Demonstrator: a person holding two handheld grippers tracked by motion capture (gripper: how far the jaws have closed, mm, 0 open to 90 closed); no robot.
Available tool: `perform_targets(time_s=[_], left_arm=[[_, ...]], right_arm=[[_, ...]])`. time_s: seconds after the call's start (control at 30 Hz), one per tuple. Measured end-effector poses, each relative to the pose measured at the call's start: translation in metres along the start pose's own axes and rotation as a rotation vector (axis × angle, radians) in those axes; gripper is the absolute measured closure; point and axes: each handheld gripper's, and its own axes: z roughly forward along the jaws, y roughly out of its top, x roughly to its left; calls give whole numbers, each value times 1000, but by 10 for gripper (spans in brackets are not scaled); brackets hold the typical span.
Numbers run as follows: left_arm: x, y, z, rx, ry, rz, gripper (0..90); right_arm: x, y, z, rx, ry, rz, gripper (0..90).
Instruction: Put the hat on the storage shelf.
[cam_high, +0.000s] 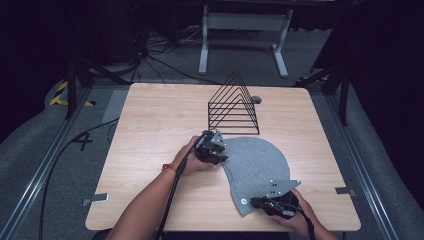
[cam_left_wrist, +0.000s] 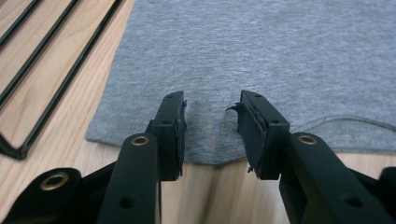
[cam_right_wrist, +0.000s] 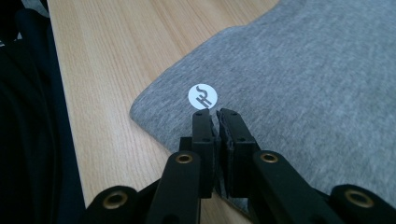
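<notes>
Jaws of the left gripper (cam_left_wrist: 210, 126) stand apart over the grey cloth's (cam_left_wrist: 261, 56) edge; right gripper (cam_right_wrist: 215, 122) pinches cloth beside its white logo (cam_right_wrist: 202, 96).

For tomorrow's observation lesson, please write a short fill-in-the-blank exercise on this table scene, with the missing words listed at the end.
1. The grey cloth lies on a table made of ____.
2. The left claw stands ____ over the cloth's edge.
3. The right claw is ____ on the cloth, beside a round white logo.
4. The black wire rack has the shape of a ____.

Missing words: wood; open; shut; triangle
</notes>
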Motion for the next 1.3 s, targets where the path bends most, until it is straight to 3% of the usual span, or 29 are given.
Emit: perform_targets(time_s=[0.33,0.53,0.93,1.3], left_arm=[[-7,-15,-13,0,-8,-15,617],[-14,-20,-20,20,-10,-3,617],[-32,-30,-31,37,-23,2,622],[-60,-36,-40,59,-67,10,622]], right_arm=[[-6,-4,-6,9,-13,1,841],[-8,-6,-9,15,-18,8,841],[-18,-10,-15,25,-67,34,841],[-30,-14,-22,37,-141,77,842]])
